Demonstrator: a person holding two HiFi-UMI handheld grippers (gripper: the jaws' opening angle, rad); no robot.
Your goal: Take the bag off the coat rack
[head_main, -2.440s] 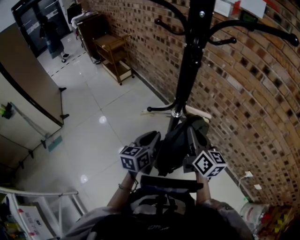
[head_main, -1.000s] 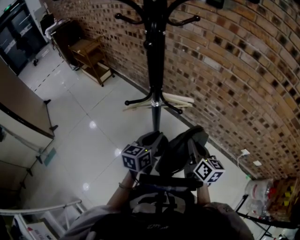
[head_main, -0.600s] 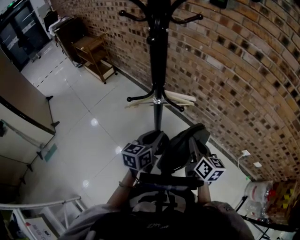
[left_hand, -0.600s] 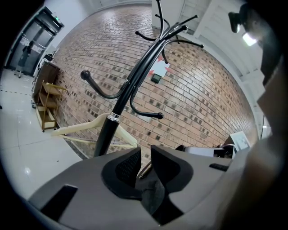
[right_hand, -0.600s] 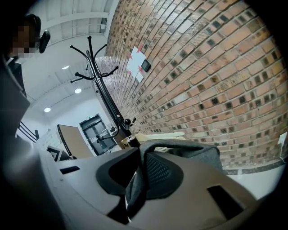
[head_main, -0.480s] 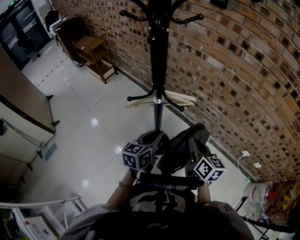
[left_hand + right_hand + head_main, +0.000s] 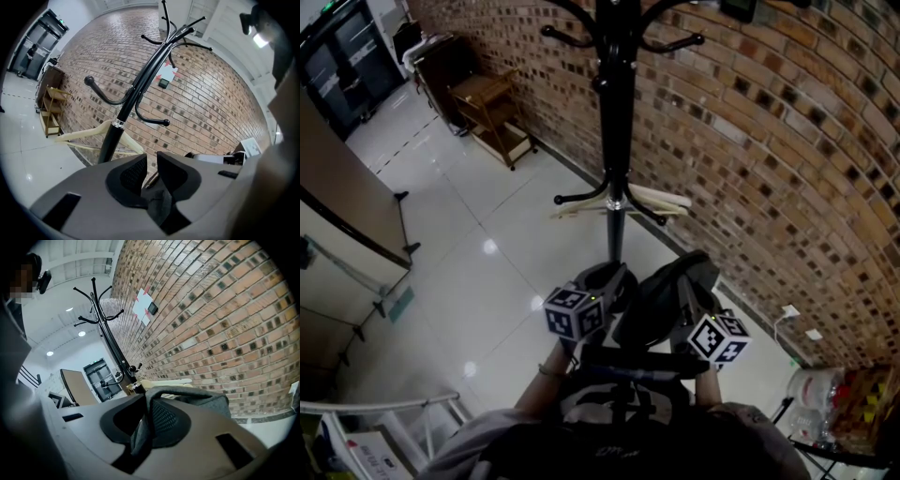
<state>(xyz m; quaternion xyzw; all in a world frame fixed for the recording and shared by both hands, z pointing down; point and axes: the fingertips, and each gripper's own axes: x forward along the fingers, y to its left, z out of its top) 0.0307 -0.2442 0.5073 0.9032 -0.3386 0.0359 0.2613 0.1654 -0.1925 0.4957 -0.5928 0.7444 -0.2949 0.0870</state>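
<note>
The black coat rack [image 7: 614, 141] stands against the brick wall, its hooks bare where they show. A dark grey bag [image 7: 661, 295] hangs clear of it, between my two grippers and close to my body. My right gripper [image 7: 689, 272] is shut on a fold of the bag's grey fabric [image 7: 197, 397], which runs down between its pads at the right gripper [image 7: 146, 404]. My left gripper [image 7: 605, 277] sits against the bag's left side. In the left gripper view the left gripper [image 7: 151, 164] is nearly closed, with dark cloth pinched low between its pads. The rack's pole [image 7: 126, 112] rises ahead.
Pale wooden hangers [image 7: 652, 197] lie at the rack's base. A wooden trolley [image 7: 492, 112] stands by the brick wall [image 7: 769, 141] at the back. A brown partition [image 7: 347, 178] is at the left, a metal rail [image 7: 384, 408] at bottom left, and a wall socket [image 7: 787, 311] low at the right.
Since the earliest frame the bag and both grippers have drawn back from the rack, which now stands farther off. Over the last second almost nothing has moved.
</note>
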